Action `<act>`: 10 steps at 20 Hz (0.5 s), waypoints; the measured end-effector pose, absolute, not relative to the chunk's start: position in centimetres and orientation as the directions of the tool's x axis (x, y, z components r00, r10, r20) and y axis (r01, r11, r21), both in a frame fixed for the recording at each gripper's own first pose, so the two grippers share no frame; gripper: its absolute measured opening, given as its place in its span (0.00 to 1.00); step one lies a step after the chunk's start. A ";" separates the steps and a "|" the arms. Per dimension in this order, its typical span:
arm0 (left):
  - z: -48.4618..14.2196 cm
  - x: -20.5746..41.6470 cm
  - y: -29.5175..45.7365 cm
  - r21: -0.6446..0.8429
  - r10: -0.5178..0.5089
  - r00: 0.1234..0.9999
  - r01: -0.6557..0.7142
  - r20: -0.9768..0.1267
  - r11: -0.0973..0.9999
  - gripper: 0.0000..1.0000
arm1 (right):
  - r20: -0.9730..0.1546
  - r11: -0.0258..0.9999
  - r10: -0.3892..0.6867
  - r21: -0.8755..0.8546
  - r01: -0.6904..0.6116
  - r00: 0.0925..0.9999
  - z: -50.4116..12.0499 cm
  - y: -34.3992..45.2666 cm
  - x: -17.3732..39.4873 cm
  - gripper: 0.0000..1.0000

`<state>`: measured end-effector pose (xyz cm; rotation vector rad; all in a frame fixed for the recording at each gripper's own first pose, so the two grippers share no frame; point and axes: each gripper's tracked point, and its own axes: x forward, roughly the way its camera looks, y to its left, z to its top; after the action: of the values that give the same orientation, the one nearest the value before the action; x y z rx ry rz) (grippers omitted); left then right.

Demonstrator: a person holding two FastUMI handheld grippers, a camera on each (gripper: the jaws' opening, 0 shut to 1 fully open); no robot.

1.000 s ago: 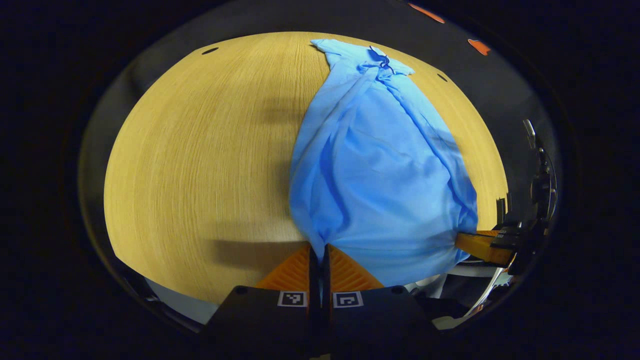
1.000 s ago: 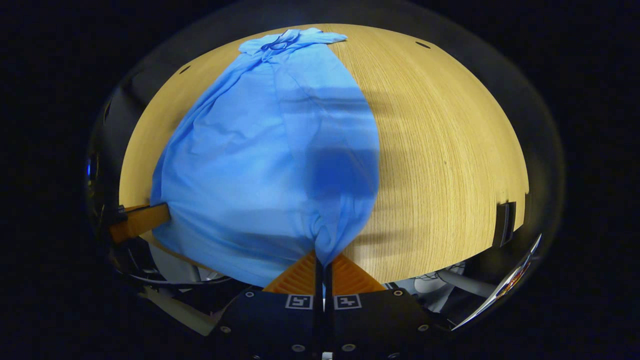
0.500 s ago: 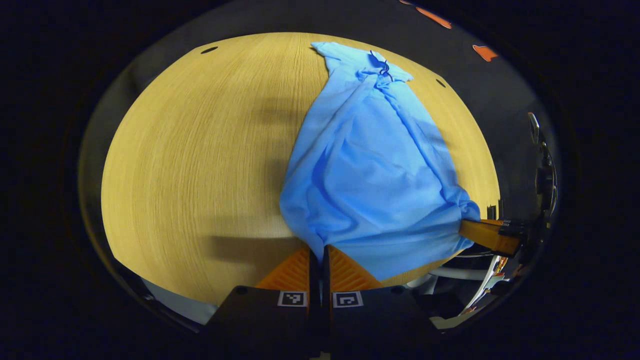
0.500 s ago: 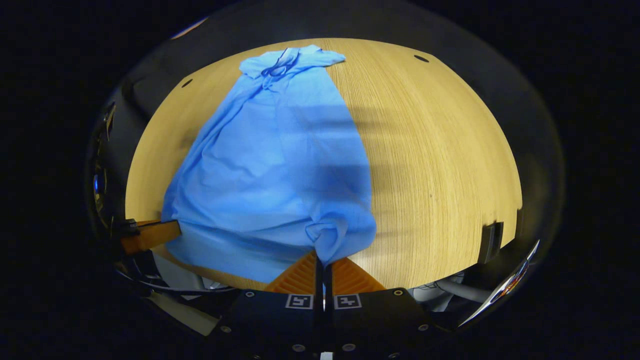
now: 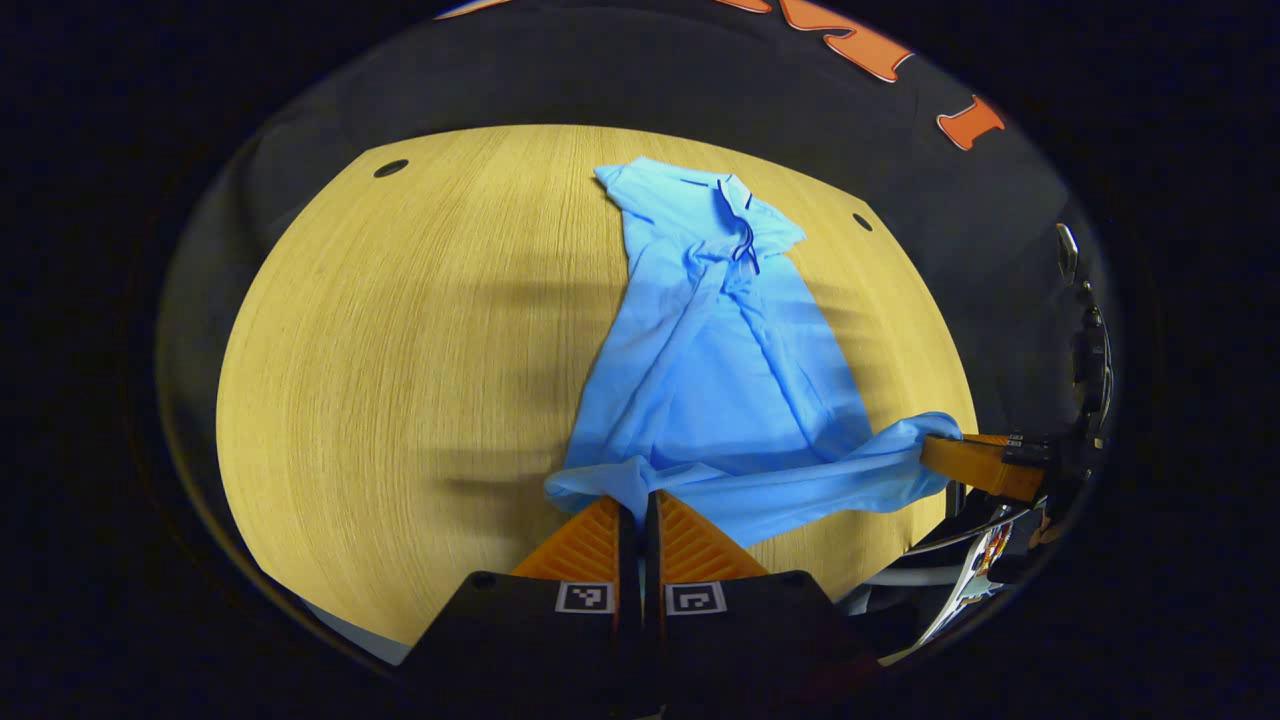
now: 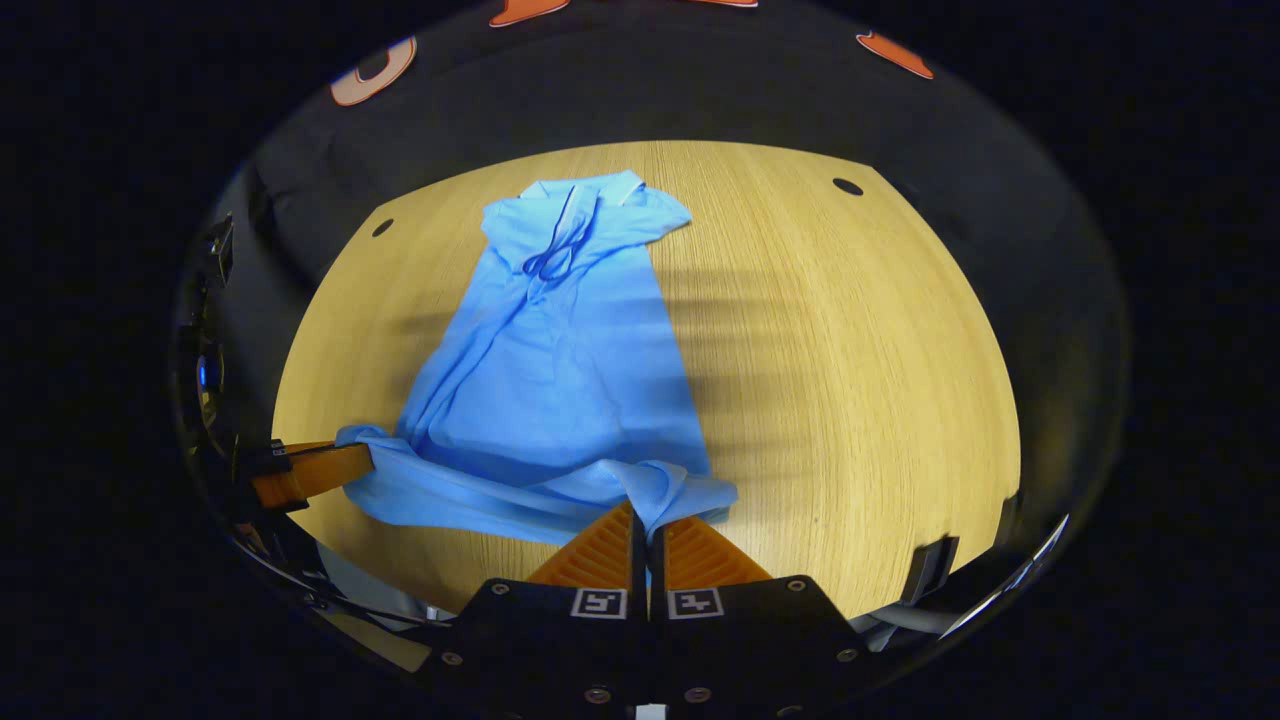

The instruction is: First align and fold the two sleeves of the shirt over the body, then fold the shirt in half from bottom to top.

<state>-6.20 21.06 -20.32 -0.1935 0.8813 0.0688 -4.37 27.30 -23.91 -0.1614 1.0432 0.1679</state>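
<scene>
Left gripper (image 5: pixel 633 505) is pinched tight on the near hem corner of the one blue shirt (image 5: pixel 715 380), and the right gripper (image 6: pixel 643 515) is clamped on the other hem corner. The hem hangs stretched between the two grippers just above the wooden table (image 5: pixel 400 350). Beyond, the shirt's body lies flat, its collar (image 6: pixel 575 205) at the far end.

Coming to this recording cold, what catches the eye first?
A light blue shirt sprawls along the wooden table, collar at the far end. At the near hem, the right hand-held gripper and the left hand-held gripper each pinch a corner, the hem stretched between them.
</scene>
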 end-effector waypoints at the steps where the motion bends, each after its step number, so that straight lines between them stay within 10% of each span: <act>1: -19.6 -5.5 21.3 -0.136 -0.016 0.645 -0.137 -0.764 0.981 0.05 | -0.861 0.974 0.068 -0.051 -0.220 0.503 -23.4 27.5 -3.4 0.01; 10: -13.8 4.1 23.2 -0.109 0.019 0.730 -0.128 -0.684 0.986 0.05 | -0.794 0.965 0.103 -0.066 -0.255 0.599 -19.0 29.2 7.2 0.01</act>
<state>4.06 23.24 -13.78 -0.1530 0.7495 0.0812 7.23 29.24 -18.97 -0.1798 0.9061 0.2088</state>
